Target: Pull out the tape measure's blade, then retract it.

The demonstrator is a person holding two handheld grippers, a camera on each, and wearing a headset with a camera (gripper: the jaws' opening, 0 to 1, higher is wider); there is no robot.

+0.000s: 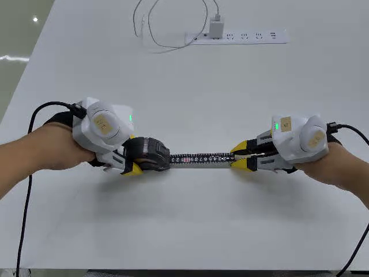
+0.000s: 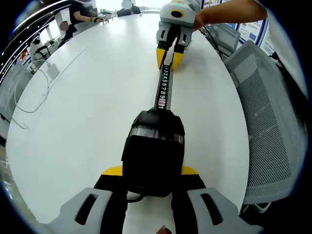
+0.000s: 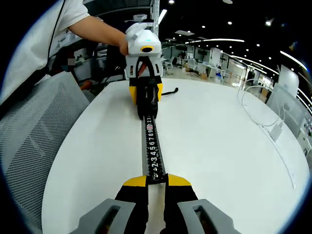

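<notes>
Black rubbery case, rounded at the corners: the tape measure (image 1: 147, 154) sits on the white worktop (image 1: 190, 81), clamped between the yellow-tipped jaws of the left tool (image 1: 140, 158). Its blade (image 1: 202, 157), a flat dark strip with pale numerals and a red mark near the case, runs straight to the right tool (image 1: 241, 156), whose jaws are narrowed onto the blade's end. The worktop is smooth and matte with a curved edge. At the far side sits a white power strip (image 1: 239, 37) with a thin looped cable (image 1: 155, 29). A grey mesh chair (image 2: 263, 97) stands beside the edge — open office behind.
</notes>
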